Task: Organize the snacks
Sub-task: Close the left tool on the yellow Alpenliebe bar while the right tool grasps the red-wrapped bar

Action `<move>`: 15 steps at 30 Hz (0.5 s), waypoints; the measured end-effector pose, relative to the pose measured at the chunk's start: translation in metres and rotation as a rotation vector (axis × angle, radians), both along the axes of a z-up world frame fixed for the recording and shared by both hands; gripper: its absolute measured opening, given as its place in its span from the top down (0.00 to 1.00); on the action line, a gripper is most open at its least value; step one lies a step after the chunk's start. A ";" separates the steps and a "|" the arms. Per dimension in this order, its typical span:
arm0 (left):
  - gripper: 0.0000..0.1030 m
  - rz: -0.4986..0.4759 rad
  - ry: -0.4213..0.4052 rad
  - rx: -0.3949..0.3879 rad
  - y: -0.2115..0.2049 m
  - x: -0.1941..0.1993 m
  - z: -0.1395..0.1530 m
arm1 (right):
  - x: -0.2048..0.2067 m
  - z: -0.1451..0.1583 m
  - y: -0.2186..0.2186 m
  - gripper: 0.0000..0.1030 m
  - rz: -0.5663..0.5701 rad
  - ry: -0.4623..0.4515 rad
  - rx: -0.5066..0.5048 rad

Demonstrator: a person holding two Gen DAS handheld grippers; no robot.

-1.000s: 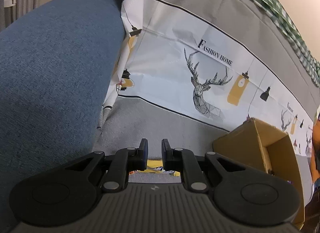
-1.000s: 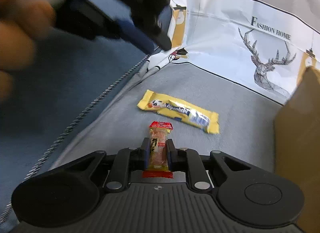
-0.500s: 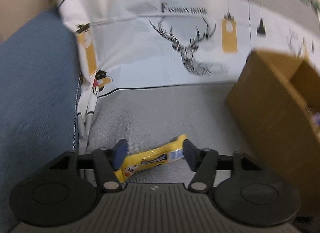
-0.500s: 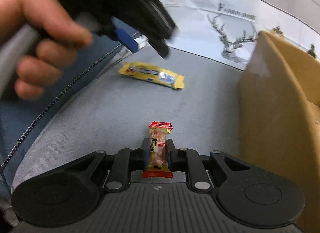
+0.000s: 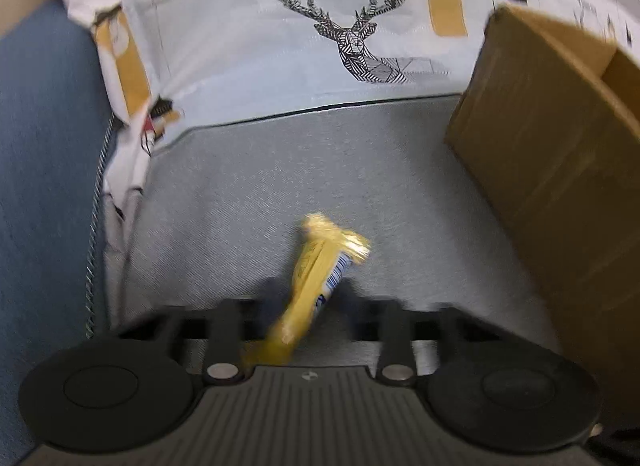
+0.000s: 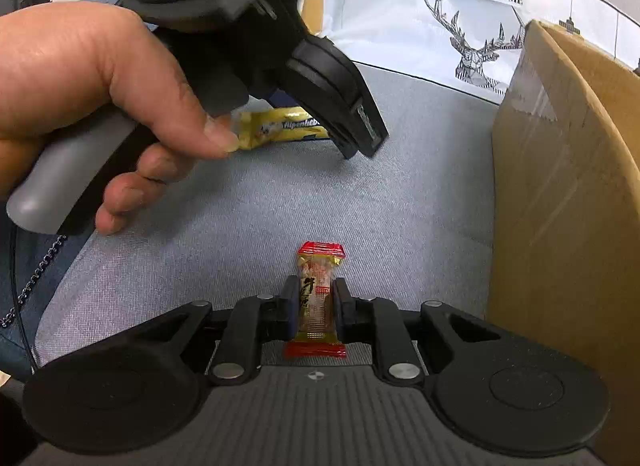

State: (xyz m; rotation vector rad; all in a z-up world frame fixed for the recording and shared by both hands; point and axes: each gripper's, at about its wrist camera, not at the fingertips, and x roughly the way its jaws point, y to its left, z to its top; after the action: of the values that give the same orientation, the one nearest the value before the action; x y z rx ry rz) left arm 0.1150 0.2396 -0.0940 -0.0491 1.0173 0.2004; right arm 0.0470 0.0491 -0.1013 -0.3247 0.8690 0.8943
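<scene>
1. The left gripper (image 5: 306, 298) has just swung down over the yellow bar (image 5: 316, 278) on the grey cushion (image 5: 248, 193). Half a second ago its jaws stood wide on either side of the bar; now they have just closed in, and the bar sits between them, one end tipped up off the fabric. The view is blurred, but the fingers look pressed on the wrapper.
2. A second ago the left gripper faced only the deer-print cloth (image 5: 352, 33) with its jaws together and nothing in them. So this is a fresh pick.
3. The right gripper (image 6: 316, 308) has not changed its hold: its jaws pinch the small red-and-gold snack (image 6: 318, 298), which stands upright between them, its top poking out past the tips.
4. From the right wrist view, the hand (image 6: 100, 105) with the left gripper now fills the upper left, right over the bar; earlier it hung higher and farther back.
5. The box (image 6: 568, 193) stands open just to the right of both grippers, closer in view than a second ago.
6. To my eye, both snacks are now in hand and the next job is dropping them into the box.
</scene>
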 end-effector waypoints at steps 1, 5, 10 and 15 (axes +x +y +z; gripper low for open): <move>0.85 0.013 0.002 -0.013 0.001 -0.001 0.002 | 0.000 0.000 0.000 0.83 0.000 0.003 0.001; 0.86 0.093 0.005 -0.111 0.013 -0.007 0.009 | 0.006 -0.003 0.002 0.83 0.002 0.004 0.003; 0.85 0.204 0.043 -0.220 0.028 -0.016 0.012 | 0.004 -0.003 0.002 0.83 -0.004 0.001 0.005; 0.85 0.214 0.073 -0.216 0.028 -0.013 0.006 | 0.002 -0.002 0.003 0.82 -0.005 0.000 -0.001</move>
State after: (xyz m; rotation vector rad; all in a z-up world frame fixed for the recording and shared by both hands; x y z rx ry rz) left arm 0.1019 0.2675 -0.0877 -0.3504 1.1031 0.2876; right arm 0.0489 0.0521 -0.1032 -0.3232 0.8703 0.8898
